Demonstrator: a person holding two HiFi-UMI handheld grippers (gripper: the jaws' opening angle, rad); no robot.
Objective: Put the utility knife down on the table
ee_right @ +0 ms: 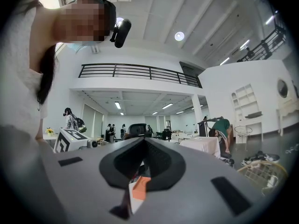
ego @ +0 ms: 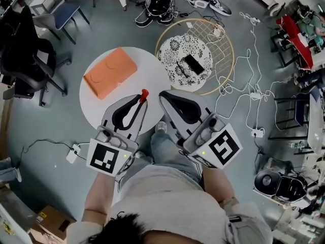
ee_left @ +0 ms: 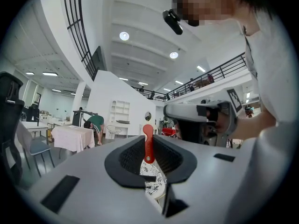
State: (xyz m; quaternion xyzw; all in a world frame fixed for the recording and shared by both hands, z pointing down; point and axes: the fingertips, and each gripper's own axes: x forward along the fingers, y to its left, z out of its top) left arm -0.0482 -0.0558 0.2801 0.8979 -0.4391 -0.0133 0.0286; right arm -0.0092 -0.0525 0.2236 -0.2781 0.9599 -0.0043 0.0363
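The left gripper (ego: pixel 140 102) clenched a red utility knife (ego: pixel 144 93) that poked out past its tips over the white counter (ego: pixel 99 108), while the right gripper (ego: pixel 163 96) alongside was closed on nothing.

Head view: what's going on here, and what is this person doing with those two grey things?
A person holds a grey tool in each hand. The left tool is clamped on a red utility knife, held up near the edge of a round white table that carries an orange box. The right tool is shut with nothing in it. The knife has not yet been put down.
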